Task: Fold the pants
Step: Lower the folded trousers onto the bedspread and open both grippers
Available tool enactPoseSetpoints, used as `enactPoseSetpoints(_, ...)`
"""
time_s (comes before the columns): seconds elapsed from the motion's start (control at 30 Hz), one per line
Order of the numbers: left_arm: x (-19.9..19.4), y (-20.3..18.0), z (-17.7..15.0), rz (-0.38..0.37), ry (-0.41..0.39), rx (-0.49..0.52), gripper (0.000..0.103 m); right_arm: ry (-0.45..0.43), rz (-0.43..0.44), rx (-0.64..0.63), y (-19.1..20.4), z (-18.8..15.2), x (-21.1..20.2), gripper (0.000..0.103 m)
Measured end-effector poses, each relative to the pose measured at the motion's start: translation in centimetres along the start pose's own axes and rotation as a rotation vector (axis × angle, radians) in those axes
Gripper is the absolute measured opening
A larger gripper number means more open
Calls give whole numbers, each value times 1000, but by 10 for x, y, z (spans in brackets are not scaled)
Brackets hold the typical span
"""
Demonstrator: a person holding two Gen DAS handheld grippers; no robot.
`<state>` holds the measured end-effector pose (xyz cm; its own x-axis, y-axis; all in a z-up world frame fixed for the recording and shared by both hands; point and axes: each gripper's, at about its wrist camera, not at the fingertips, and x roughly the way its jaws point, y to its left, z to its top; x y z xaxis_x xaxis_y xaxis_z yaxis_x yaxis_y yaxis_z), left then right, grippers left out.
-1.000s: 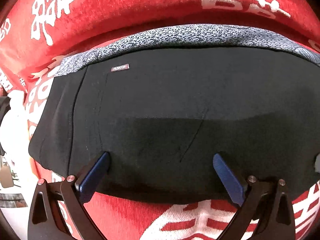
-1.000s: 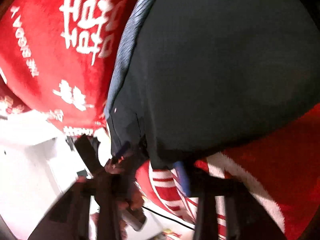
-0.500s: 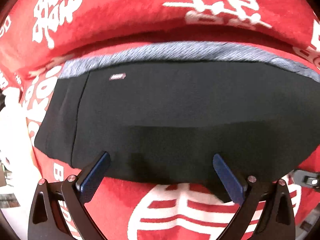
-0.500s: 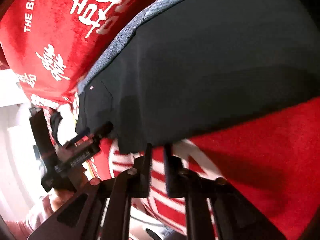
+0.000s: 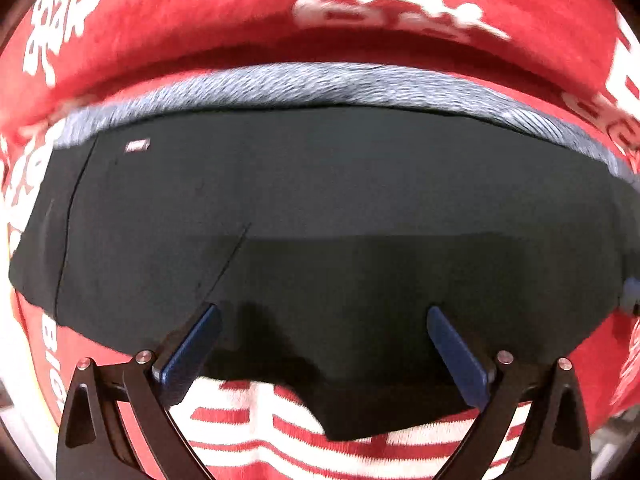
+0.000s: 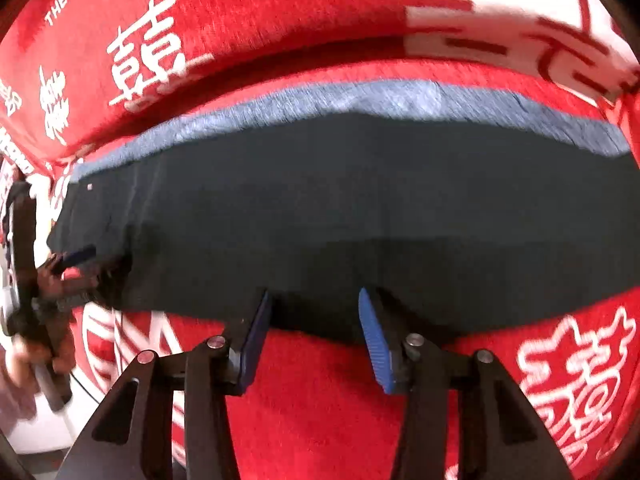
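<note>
Black pants (image 5: 320, 208) lie flat, folded lengthwise, on a red blanket with white characters (image 5: 200, 12). A grey-blue waistband strip (image 5: 320, 84) runs along their far edge, and a small label (image 5: 137, 145) sits near the left end. My left gripper (image 5: 320, 316) is open, its blue pads at the pants' near edge. In the right wrist view the pants (image 6: 360, 192) lie the same way. My right gripper (image 6: 314, 300) is open and empty at their near edge. The left gripper (image 6: 74, 258) shows at the pants' left end.
The red blanket (image 6: 320, 400) covers the surface under and around the pants. A raised fold of blanket (image 6: 280, 12) runs behind the pants. A white floor or surface edge (image 6: 44, 420) shows at the lower left, beside the person's hand (image 6: 24, 364).
My right gripper has opened from shut and swung round to face the pants' near edge squarely. My left gripper stayed open and moved closer to the pants.
</note>
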<state>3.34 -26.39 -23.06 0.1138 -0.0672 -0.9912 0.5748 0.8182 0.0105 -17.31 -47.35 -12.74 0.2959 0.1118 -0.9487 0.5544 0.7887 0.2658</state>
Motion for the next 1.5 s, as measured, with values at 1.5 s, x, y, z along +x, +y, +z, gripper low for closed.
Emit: enactPoseSetpoints(1.5,2,-137,29,64,-12,95,103,-154,-286,207,-132,16,-34,82)
